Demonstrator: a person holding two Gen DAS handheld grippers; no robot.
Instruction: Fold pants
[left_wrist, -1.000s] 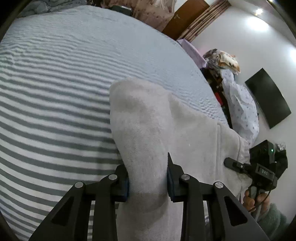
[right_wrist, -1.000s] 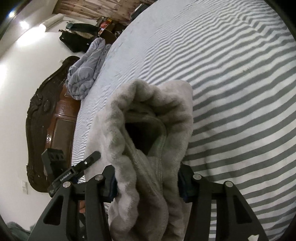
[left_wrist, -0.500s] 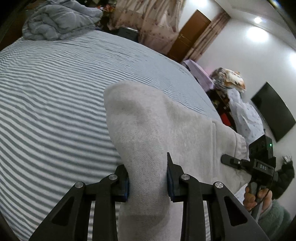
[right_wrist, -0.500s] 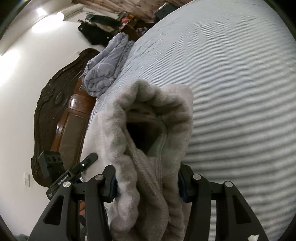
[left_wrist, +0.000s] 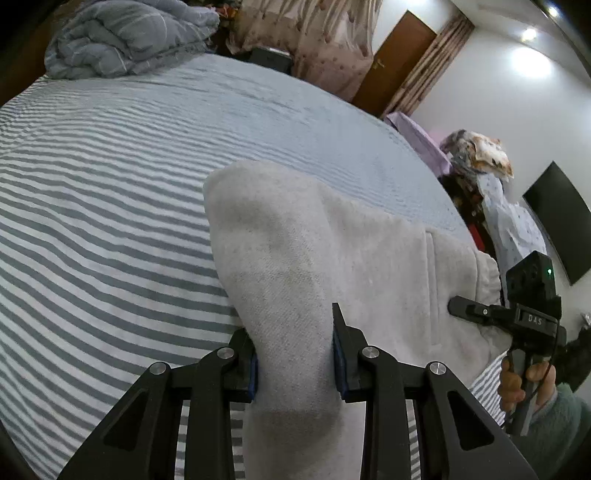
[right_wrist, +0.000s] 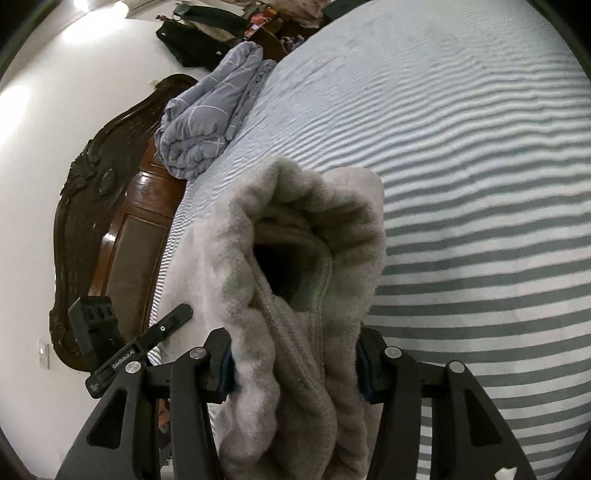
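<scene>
Pale grey fleece pants (left_wrist: 332, 251) are held up over a bed with a grey-and-white striped sheet (left_wrist: 92, 221). My left gripper (left_wrist: 295, 354) is shut on one end of the pants, cloth bunched between its fingers. My right gripper (right_wrist: 295, 365) is shut on the elastic waistband end of the pants (right_wrist: 306, 236), whose opening faces the camera. The right gripper also shows in the left wrist view (left_wrist: 517, 314), at the right beside the waistband. The left gripper shows in the right wrist view (right_wrist: 140, 347), low left. The pants hang stretched between the two.
A rolled blue-grey quilt (right_wrist: 210, 125) lies at the head of the bed by the dark carved wooden headboard (right_wrist: 99, 221). Past the bed's far side stand a clothes pile (left_wrist: 480, 155), a wall TV (left_wrist: 557, 218), a brown door (left_wrist: 399, 55) and curtains.
Both grippers, still holding the pants, have risen and tilted up, so more of the room, quilt and headboard shows. The grip on the cloth is unchanged.
</scene>
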